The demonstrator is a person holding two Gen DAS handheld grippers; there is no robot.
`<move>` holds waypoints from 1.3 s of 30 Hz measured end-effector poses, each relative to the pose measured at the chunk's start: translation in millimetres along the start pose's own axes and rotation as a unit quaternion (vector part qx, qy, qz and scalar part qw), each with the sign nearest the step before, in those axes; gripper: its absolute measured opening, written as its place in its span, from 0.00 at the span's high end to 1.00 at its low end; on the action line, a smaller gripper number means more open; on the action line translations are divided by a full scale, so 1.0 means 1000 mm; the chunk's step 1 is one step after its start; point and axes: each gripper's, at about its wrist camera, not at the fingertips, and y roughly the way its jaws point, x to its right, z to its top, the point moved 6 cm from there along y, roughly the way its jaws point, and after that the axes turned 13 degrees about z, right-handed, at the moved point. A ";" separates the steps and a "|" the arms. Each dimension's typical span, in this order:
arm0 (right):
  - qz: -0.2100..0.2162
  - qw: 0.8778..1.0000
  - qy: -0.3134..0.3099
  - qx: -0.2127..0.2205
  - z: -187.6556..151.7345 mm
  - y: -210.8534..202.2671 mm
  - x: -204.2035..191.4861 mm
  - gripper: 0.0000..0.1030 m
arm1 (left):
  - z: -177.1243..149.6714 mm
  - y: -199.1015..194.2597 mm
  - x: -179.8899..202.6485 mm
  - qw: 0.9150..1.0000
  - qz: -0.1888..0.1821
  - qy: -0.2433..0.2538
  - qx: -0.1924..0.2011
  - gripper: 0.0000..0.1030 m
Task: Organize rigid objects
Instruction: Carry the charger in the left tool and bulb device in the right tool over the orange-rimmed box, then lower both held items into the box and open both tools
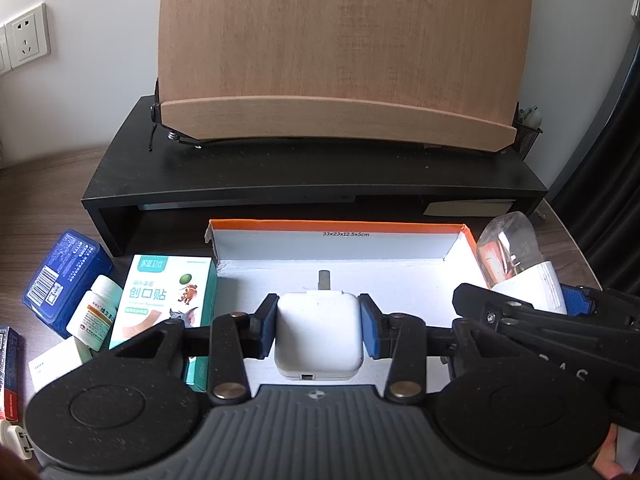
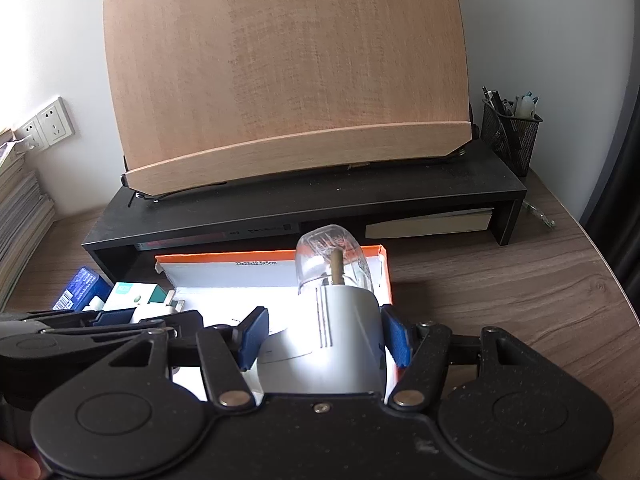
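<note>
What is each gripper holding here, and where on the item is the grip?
Left gripper: white charger, pinched across its flat sides. Right gripper: white bottle with clear cap, around its body.

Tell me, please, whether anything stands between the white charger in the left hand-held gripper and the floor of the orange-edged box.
Nothing visible does. The left hand-held gripper holds the white charger over the orange-edged box, whose white floor below and ahead looks bare; the bottle is off at its right end.
</note>
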 end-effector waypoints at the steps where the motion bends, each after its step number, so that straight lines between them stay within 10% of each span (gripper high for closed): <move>1: 0.000 1.000 0.000 0.000 0.000 0.001 0.000 0.29 | 0.000 0.001 0.000 1.000 0.000 0.000 0.000 0.59; 39: -0.014 0.999 -0.019 -0.021 0.006 0.030 0.004 0.28 | 0.010 0.025 -0.004 1.000 -0.001 -0.003 -0.012 0.59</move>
